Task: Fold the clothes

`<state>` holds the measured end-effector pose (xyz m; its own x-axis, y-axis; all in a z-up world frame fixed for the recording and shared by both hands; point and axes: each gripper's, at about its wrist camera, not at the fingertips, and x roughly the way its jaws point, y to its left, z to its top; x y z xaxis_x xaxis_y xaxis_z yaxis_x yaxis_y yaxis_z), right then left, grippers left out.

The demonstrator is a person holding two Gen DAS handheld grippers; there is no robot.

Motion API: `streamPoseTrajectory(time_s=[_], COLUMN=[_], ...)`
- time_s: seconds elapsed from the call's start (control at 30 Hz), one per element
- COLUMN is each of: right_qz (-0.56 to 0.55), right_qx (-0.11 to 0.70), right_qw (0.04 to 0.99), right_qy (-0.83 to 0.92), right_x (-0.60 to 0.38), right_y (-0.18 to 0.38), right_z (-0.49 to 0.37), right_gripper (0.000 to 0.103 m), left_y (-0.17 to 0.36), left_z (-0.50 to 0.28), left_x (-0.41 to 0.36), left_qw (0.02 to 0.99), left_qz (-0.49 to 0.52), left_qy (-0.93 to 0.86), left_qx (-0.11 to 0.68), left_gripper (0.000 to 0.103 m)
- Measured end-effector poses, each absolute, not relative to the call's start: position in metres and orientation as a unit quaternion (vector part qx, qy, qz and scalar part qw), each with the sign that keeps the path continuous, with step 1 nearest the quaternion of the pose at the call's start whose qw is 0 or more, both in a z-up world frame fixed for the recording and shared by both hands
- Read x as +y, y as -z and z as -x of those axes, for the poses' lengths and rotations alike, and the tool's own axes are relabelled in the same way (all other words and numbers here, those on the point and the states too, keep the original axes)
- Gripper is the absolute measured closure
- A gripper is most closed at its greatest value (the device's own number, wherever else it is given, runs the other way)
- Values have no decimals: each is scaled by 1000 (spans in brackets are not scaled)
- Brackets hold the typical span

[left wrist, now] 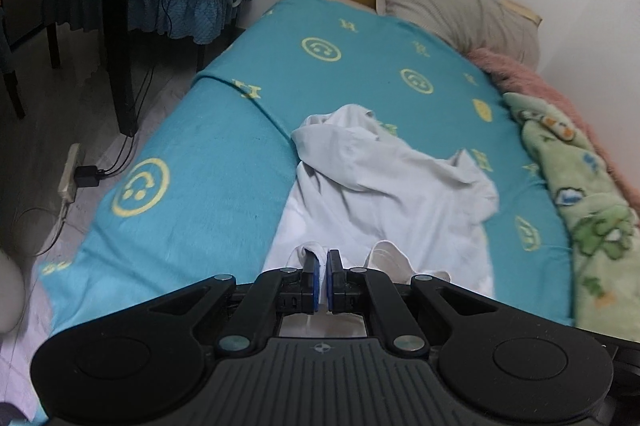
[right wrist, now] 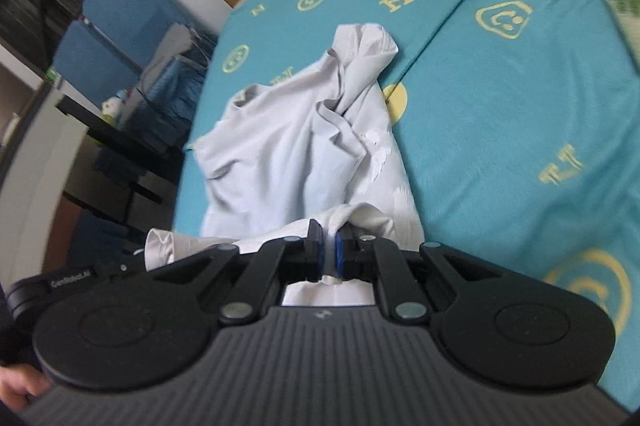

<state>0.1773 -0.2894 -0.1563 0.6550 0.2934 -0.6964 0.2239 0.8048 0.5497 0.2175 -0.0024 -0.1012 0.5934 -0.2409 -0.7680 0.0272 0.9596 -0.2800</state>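
1 thin, smooth white shirt (left wrist: 384,182) lies crumpled on a bed covered by a fuzzy teal blanket (left wrist: 208,162) printed with yellow smiley faces. Its near hem is gathered up at both tongs, and the rest stretches away from them in soft folds. The left tongs (left wrist: 323,276) are nearly closed, their blue pads pinching a bunched corner of the hem. The right tongs (right wrist: 329,253) are clamped on another twisted bunch of the same hem. Along the bed's far side sit 1 fleecy green cartoon blanket (left wrist: 576,186), 1 shaggy pink throw (left wrist: 520,66) and 1 grey pillow (left wrist: 452,2).
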Motion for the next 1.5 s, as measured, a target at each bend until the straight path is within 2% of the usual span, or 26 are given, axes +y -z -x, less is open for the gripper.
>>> streamPoseTrajectory(time_s=[0.23,0.33,0.4,0.43,0.47,0.5,0.53,0.6,0.93,1.33,1.5], right_qz=[-280,-272,-251,-242,-235,-229,-225,-215,-182,-154,-140], right_qx=[425,421,419,418,416,413,408,395,349,314,307], right_qw=[860,865,872,875,878,881,884,893,919,937,941], right_qy=[-26,-26,-24,-23,-22,-23,-25,-29,-24,-22,-23], right_x=[-286,-284,-278,-275,-273,-271,-269,-265,-251,-236,-230], right_y=[198,193,187,184,180,176,171,159,115,105,103], right_z=[-199,-198,-197,-196,-194,-191,-186,-174,-93,-22,-23], right_gripper=[93,92,91,89,86,71,44,20,21,21,21], left_y=[151,153,151,147,143,139,133,122,68,57,69], left_z=[-238,-225,-215,-208,-202,-194,-187,-171,-82,-15,-15], left_x=[-9,-14,-20,-23,-26,-27,-27,-25,-15,25,30], left_qw=[886,900,905,909,911,914,916,919,942,939,917], left_qz=[84,51,24,6,-11,-22,-23,-19,-13,49,85], left_qy=[80,78,72,70,67,68,72,79,94,81,98], left_qx=[448,426,418,412,406,399,395,385,321,331,378], left_gripper=[97,90,67,52,43,39,31,26,17,16,16])
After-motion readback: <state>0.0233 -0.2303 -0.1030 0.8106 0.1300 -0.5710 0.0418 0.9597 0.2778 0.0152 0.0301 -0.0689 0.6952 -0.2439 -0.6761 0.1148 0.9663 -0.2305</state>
